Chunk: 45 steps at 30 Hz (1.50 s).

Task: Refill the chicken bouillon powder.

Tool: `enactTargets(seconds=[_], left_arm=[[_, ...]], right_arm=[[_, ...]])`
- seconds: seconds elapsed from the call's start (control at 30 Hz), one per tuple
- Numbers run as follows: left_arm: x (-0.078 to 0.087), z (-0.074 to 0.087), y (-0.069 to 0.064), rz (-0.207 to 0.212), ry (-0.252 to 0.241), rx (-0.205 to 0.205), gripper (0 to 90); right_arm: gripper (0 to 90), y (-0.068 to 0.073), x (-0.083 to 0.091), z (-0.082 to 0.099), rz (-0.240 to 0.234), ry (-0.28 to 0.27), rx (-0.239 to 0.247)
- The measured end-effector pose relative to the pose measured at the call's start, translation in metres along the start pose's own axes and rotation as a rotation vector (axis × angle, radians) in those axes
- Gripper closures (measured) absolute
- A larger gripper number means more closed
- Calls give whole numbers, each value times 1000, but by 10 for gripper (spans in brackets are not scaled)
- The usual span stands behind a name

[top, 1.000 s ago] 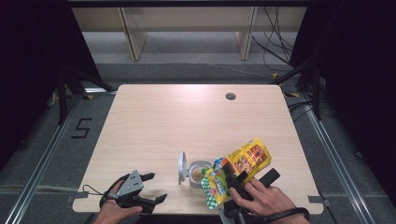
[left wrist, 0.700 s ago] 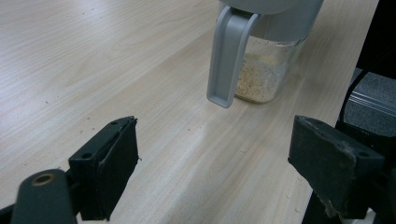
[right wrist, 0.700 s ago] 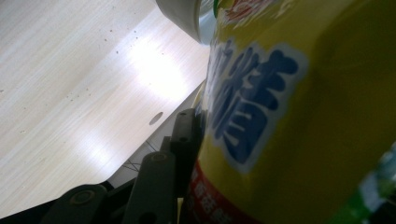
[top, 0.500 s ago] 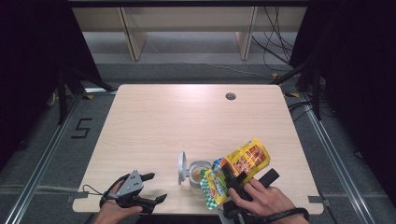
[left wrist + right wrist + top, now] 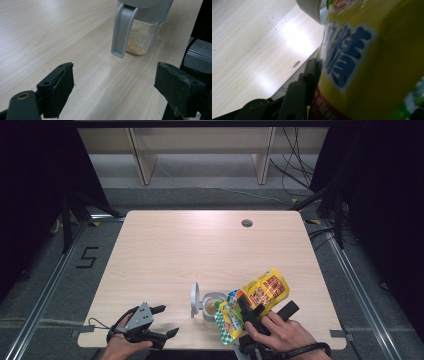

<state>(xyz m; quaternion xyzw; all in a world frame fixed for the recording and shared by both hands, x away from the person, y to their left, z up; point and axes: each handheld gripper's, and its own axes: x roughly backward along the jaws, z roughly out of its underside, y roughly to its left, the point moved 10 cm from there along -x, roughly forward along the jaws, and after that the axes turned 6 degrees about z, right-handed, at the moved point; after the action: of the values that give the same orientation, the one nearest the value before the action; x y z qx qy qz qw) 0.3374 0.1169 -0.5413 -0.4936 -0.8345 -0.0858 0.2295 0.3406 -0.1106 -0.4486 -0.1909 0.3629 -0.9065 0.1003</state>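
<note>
High view: set against the earlier pictures, nothing has shifted; both hands, the bag and the jar lie where they were. The right tool (image 5: pixel 246 309) lies low at the near edge of the table (image 5: pixel 200 245), the person's right hand (image 5: pixel 280 332) wrapped over it from behind, and it pinches a yellow snack bag (image 5: pixel 260 295) that is tipped so its lower end leans over the open mouth of a clear jar (image 5: pixel 212 306). The jar stands near the table's front edge, its grey hinged lid (image 5: pixel 194 299) flipped up on its left side. The left tool (image 5: pixel 160 321) rests at the near left of the table, well apart from the jar, held by the left hand (image 5: pixel 122 347), its jaws spread with nothing between them and pointing toward the jar.

Left gripper view: the two black jaws stand wide apart over bare wood. Ahead of them is the jar (image 5: pixel 142 37), with pale crumbly contents in its bottom, and the grey lid (image 5: pixel 122 27) hanging down its front.

Right gripper view: the yellow bag (image 5: pixel 372 62) with blue lettering presses against the left jaw, gripped close to the camera. The jar's rim (image 5: pixel 310 8) shows at the top, touching the bag's end.
</note>
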Motion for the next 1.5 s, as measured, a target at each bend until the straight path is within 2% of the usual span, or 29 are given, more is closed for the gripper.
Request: enactTargets(seconds=[0.2, 0.23, 0.3, 0.33, 0.37, 0.47, 0.5, 0.57, 0.6, 0.63, 0.73, 0.83, 0.9, 1.07, 1.1, 1.17, 1.27, 1.43, 1.5], left_arm=[[1, 0, 0, 1, 4, -7, 152], [1, 1, -1, -7, 4, 19, 152], [1, 1, 0, -7, 4, 19, 152], [1, 1, 0, -6, 4, 19, 152], [1, 0, 0, 2, 5, -8, 152], [2, 3, 2, -11, 27, 8, 152], [1, 1, 0, -6, 5, 20, 152], [1, 0, -1, -5, -1, 27, 152], [1, 1, -1, -7, 4, 18, 152], [1, 0, 1, 0, 6, -8, 152], [0, 0, 0, 1, 0, 0, 152], [1, 1, 1, -2, 12, -10, 152], [0, 0, 0, 0, 0, 1, 152], [1, 1, 1, -3, 17, -10, 152], [1, 2, 1, -9, 13, 20, 152], [1, 2, 0, -2, 11, 29, 152], [1, 2, 0, -5, 16, 16, 152], [1, 2, 0, -2, 10, 29, 152], [1, 2, 1, -7, 15, 8, 152]], right_arm=[[692, 0, 1, 0, -1, 1, 1], [692, -2, 1, 1, 6, 3, 10], [693, -2, 1, 1, 6, 3, 12], [693, -2, 1, 1, 5, 3, 11], [693, -2, 1, 1, 2, 1, 9], [694, -2, 1, 2, 3, 2, 11], [695, -2, 1, 1, 1, 1, 11], [695, -2, 1, 1, 1, 1, 12], [696, -1, 2, 2, 1, 6, 5], [696, 0, 2, 2, -3, 4, -1], [696, -2, 2, 3, 3, 8, 5], [697, -2, 2, 3, 2, 8, 7], [697, -2, 2, 3, 3, 7, 6], [697, -2, 2, 3, -1, 5, 3], [697, 0, 2, 3, -6, 7, 0], [697, 1, 1, 3, -8, 5, -1], [697, 1, 2, 3, -10, 5, 0], [697, -1, 2, 3, -4, 5, 5], [697, -1, 2, 3, -7, 6, 4]])
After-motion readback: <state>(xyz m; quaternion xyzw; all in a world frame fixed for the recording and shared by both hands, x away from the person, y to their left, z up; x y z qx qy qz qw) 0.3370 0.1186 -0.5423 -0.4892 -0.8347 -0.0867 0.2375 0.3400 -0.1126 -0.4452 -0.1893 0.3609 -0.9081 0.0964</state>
